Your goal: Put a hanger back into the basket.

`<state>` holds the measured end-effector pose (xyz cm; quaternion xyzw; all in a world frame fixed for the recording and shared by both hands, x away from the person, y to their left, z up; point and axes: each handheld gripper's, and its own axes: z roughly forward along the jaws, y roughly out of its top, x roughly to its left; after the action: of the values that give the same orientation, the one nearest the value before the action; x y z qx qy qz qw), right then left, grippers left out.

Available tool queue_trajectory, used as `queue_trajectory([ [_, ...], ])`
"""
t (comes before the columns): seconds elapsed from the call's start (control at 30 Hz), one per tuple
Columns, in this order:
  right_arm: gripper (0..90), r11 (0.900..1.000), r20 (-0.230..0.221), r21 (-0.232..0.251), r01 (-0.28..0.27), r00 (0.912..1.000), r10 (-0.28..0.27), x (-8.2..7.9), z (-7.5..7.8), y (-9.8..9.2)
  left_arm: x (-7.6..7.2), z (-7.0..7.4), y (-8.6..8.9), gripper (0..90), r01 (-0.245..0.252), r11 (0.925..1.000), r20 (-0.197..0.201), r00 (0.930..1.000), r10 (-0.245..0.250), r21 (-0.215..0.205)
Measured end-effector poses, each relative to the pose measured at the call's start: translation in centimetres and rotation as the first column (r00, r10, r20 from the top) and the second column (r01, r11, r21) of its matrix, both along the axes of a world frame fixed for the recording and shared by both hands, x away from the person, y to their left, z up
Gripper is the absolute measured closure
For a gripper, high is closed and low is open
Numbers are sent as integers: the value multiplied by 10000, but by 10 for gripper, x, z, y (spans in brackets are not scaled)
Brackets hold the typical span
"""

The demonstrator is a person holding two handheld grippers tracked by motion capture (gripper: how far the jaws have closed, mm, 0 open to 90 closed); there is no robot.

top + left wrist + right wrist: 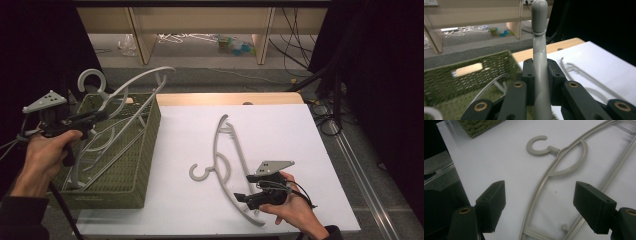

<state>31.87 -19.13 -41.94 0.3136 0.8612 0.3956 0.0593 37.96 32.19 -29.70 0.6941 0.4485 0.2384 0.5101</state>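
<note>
Left hand [42, 155] sits at the far-left edge of the table, beside the green woven basket [142, 150]. Left gripper [97, 116] is clamped tight on the grey bar of a hanger [135, 82]; in the left gripper view that bar [539, 62] runs straight up between the two black pads, gripped on both sides. The held hanger lies tilted over the basket's open top, hook [91, 80] at the far-left corner, arm reaching right past the far rim. More hangers already lie inside the basket [100, 145], slanted, so the held one has to go in among them; judged the likeliest snag. Moving right: white tabletop [300, 130], and on it a second hanger [225, 165], flat, its long axis running near-to-far, hook [200, 172] pointing left toward the basket. Right gripper [246, 194] rests at that hanger's near end, jaws spread wide and empty; in the right gripper view the hanger's curved shoulder [536, 195] passes between the open pads without touching either. Right hand [295, 210] is clearly the nearer one to this hanger; nothing blocks it. Shelving and clutter on the far floor are well apart from the work.
</note>
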Motion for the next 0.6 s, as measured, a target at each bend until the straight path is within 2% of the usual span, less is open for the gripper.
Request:
queue_trajectory([
  [0.1,271,10000,-7,-35,-89,10000,89,0,-1,1,4,-7,12,787,-136,9999,-167,9998,137,85],
  [0.2,271,10000,-93,-10,-81,9999,81,0,-1,1,7,-14,24,787,-358,9987,-279,9989,368,367],
  [0.4,271,10000,-140,9,-13,9999,13,0,-1,0,12,-21,43,787,-305,9963,-328,9989,332,801],
  [0.6,271,10000,-82,-11,-22,10000,22,0,-1,1,15,-26,55,787,-428,9920,-371,9982,475,1191],
])
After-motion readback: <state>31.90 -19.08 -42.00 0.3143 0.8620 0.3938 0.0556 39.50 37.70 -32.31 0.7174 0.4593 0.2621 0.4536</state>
